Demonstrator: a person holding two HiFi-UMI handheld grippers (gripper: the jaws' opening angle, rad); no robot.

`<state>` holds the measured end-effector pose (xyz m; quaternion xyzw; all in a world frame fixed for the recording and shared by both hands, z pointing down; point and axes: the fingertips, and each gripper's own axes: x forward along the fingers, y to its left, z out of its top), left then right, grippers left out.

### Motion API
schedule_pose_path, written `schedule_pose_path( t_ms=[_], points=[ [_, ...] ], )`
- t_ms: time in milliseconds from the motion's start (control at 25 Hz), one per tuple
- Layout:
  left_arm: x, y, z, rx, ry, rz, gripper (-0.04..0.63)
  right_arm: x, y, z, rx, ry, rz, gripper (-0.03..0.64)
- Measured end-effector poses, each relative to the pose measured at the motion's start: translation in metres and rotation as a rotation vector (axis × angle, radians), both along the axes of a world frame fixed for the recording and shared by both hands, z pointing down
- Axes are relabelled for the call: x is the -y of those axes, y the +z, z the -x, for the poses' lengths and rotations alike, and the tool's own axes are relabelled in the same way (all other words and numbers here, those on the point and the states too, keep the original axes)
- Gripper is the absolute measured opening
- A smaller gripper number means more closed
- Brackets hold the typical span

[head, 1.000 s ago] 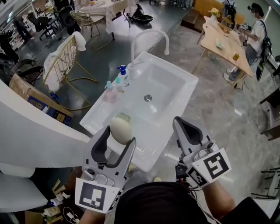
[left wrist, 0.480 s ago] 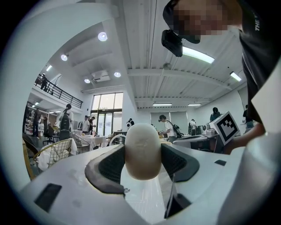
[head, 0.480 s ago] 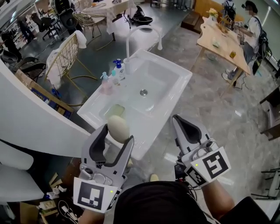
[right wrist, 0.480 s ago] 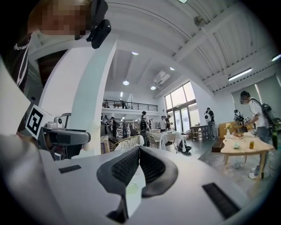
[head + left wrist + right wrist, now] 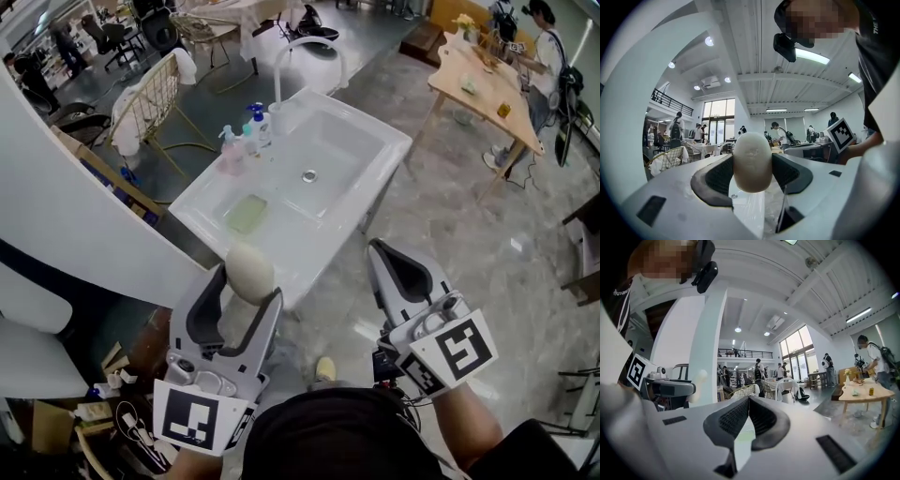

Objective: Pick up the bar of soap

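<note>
Print on the bottles (image 5: 246,139) too small to read; white lettering on the dark shirt (image 5: 879,56) cut off at the frame's edge. On the cubes, only black-and-white square markers (image 5: 454,349).

Grasped in the left gripper (image 5: 248,286): the soap (image 5: 752,161), an oval, egg-like bar, cream-white, smooth and matt, with a faint pressed mark on its face. Standing upright between the ribbed pads, pinched on both sides, its rounded top above the fingertips. Held in the air just off the near corner of the sink (image 5: 398,150), touching only the jaws.

Right gripper (image 5: 748,404) clenched, pads meeting at the tips with nothing between them. Level with the left one, off the sink's near edge, over the marbled floor (image 5: 450,234).

In the white sink, a round drain (image 5: 309,175) at mid-basin. On the left ledge, towards the near corner, a flat pale-green dish (image 5: 247,214). At the far-left corner, beside the curved white tap (image 5: 309,52), the three bottles close together: a white one with a blue pump, a smaller one with a pale-blue top, a pink one nearest the dish. Fill levels impossible to tell.

Well beyond the sink's right edge, a wooden table (image 5: 478,89) with a few small things on top, too small to name.
</note>
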<state>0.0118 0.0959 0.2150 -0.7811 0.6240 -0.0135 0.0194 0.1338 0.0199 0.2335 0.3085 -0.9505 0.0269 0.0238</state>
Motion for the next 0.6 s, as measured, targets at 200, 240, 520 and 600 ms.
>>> schedule_pose_path(
  t_ms=[200,240,520,600],
  points=[
    [-0.023,0.000,-0.006,0.007,-0.035,0.007,0.258,-0.020,-0.001,-0.005,0.003,-0.033,0.005,0.008],
    [-0.027,-0.001,-0.006,0.007,-0.041,0.009,0.258,-0.023,-0.001,-0.004,-0.001,-0.043,0.007,0.008],
    [-0.044,-0.010,-0.005,0.010,-0.047,-0.012,0.255,-0.040,0.000,0.001,-0.058,-0.051,-0.014,0.008],
    [-0.046,-0.012,-0.002,0.003,-0.037,-0.027,0.253,-0.043,0.002,0.007,-0.075,-0.049,-0.026,0.008]
  ],
)
